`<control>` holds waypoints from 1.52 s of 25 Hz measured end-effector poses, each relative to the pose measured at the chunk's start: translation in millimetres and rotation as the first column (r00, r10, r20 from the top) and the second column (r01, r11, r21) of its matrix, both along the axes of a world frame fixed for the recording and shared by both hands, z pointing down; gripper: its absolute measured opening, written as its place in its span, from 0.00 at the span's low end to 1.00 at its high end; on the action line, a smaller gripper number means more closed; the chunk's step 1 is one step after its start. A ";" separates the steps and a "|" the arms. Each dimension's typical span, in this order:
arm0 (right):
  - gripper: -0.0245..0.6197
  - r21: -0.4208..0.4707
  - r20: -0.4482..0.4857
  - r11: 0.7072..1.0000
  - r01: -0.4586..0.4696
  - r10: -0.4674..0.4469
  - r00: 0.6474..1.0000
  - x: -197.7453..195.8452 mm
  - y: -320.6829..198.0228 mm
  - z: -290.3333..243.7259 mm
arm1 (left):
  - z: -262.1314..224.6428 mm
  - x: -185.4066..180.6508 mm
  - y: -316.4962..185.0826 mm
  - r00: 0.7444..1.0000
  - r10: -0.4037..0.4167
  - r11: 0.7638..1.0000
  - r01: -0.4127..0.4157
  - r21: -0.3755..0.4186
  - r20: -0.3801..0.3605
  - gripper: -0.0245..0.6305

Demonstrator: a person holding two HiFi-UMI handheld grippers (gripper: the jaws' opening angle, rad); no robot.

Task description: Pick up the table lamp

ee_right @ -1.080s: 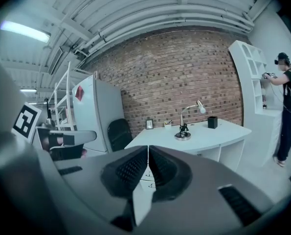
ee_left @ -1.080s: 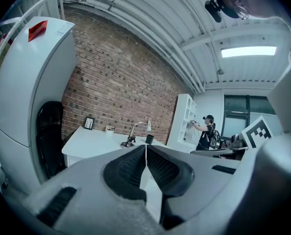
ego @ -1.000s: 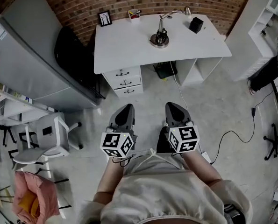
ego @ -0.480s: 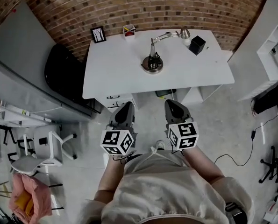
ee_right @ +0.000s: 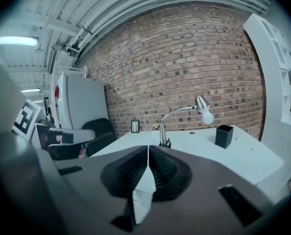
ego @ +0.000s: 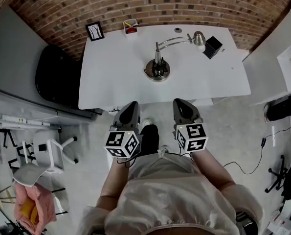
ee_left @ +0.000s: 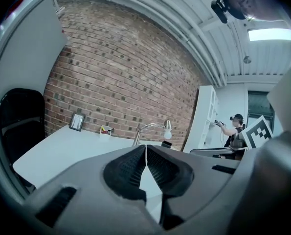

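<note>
Both tongs, the left tongs (ego: 130, 107) and the right tongs (ego: 182, 105), are closed on nothing, side by side at centre frame by the white worktop (ego: 111, 77) edge, and the table lamp (ego: 158, 70) stands upper middle, apart from them.

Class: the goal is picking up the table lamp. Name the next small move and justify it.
Probably open the right hand-held gripper and reach forward over the desk: it and the left hand-held gripper are shut, empty, at the desk's near edge; the table lamp stands untouched mid-desk.
</note>
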State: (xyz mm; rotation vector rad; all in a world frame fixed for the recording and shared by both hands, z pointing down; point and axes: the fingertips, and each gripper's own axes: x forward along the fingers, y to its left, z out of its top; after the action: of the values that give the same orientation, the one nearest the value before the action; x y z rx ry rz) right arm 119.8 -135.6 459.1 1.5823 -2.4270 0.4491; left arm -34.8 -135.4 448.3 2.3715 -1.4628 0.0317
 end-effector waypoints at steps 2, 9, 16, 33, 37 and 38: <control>0.08 -0.003 -0.008 1.000 -0.008 0.008 1.000 -5.5 -21.2 3.9 | 4.1 -0.6 -26.1 1.000 0.015 1.000 -0.015 0.000 -0.007 0.07; 0.08 0.000 -0.044 0.997 -0.084 0.083 0.996 -17.0 -107.9 6.6 | 14.4 -3.0 -127.3 0.993 0.120 0.993 -0.120 -0.017 0.002 0.07; 0.16 0.033 -0.070 0.989 -0.147 0.149 0.986 -37.8 -181.8 16.0 | 40.7 -12.7 -190.2 0.981 0.192 0.976 -0.195 -0.099 -0.037 0.07; 0.40 0.024 -0.137 0.994 -0.104 0.106 0.985 -67.2 -289.7 65.9 | 122.6 -37.4 -222.6 0.986 0.166 0.945 -0.159 -0.287 0.000 0.07; 0.38 0.066 -0.143 0.992 -0.103 0.112 0.983 -66.4 -299.9 62.6 | 129.7 -39.8 -229.7 0.990 0.145 0.943 -0.138 -0.304 0.000 0.07; 0.31 0.081 -0.145 0.990 -0.112 0.123 0.982 -64.7 -301.2 61.4 | 131.2 -39.8 -231.8 0.990 0.139 0.942 -0.132 -0.307 0.002 0.07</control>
State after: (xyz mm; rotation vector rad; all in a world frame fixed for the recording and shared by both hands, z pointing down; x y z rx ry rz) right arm 55.1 -436.8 520.4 1.7292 -2.2713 0.2542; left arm -74.6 -367.2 579.5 2.2156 -1.2011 0.3009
